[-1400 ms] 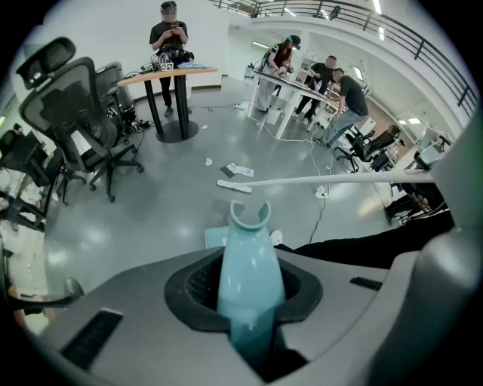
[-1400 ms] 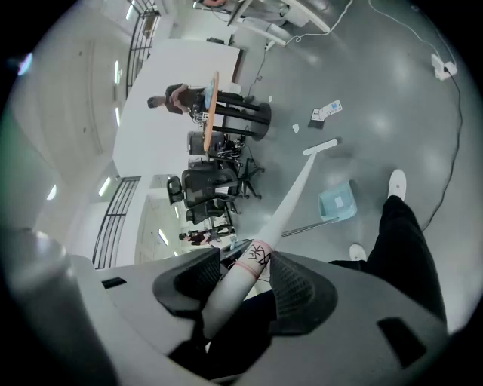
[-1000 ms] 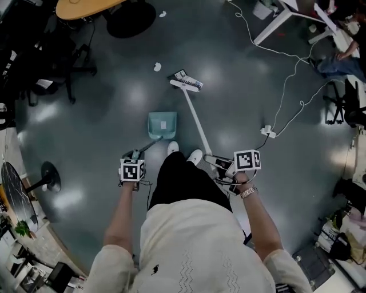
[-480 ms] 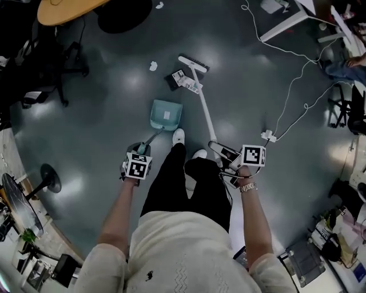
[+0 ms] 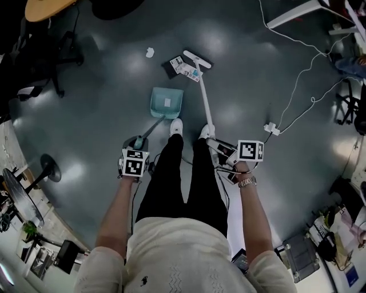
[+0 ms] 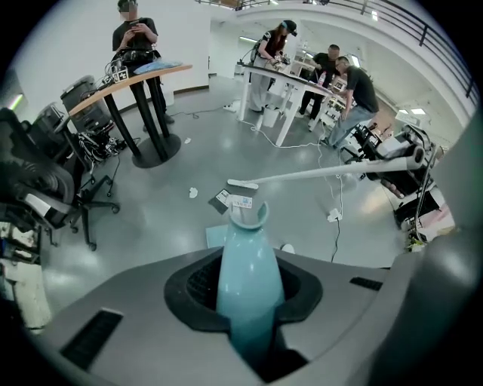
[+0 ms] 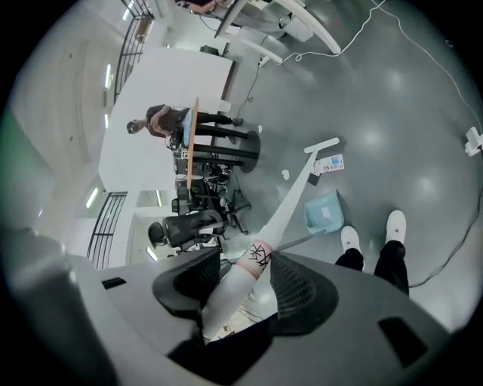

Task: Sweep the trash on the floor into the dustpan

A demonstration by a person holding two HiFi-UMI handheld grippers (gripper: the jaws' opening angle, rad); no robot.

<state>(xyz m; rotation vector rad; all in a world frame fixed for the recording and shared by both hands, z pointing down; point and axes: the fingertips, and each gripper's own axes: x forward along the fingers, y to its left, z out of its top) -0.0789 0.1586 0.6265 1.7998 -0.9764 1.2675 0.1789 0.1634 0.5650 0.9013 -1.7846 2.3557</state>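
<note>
The left claw is clamped shut on the teal handle of the dustpan, the handle filling the gap between the jaws in the left gripper view. From the claw the handle runs out toward 1 o'clock in the head view, down to the pan, which sits flat on the glossy grey floor with its mouth facing 12 o'clock. The right claw is closed around the white pole of the broom; the right gripper view shows the pole squeezed between the dark pads, with a pink band and black marks on it just beyond the jaws. The pole slants away toward 11 o'clock from that claw, and the broom head rests on the floor at 1 o'clock from the dustpan. Touching the head, on its 9 o'clock side, lies a flat printed packet over a dark scrap, a little beyond the pan's mouth and not in it. A crumpled paper lies farther out, at 11 o'clock from the pan and apart from both broom and packet. The person's two white shoes stand between the claws, the left one just beside the pan's near right corner, the other touching or just beside the pole. A white cable trails over the floor at 3 o'clock of the broom. An office chair and a round wooden tabletop stand at the upper left edge of the head view.
</note>
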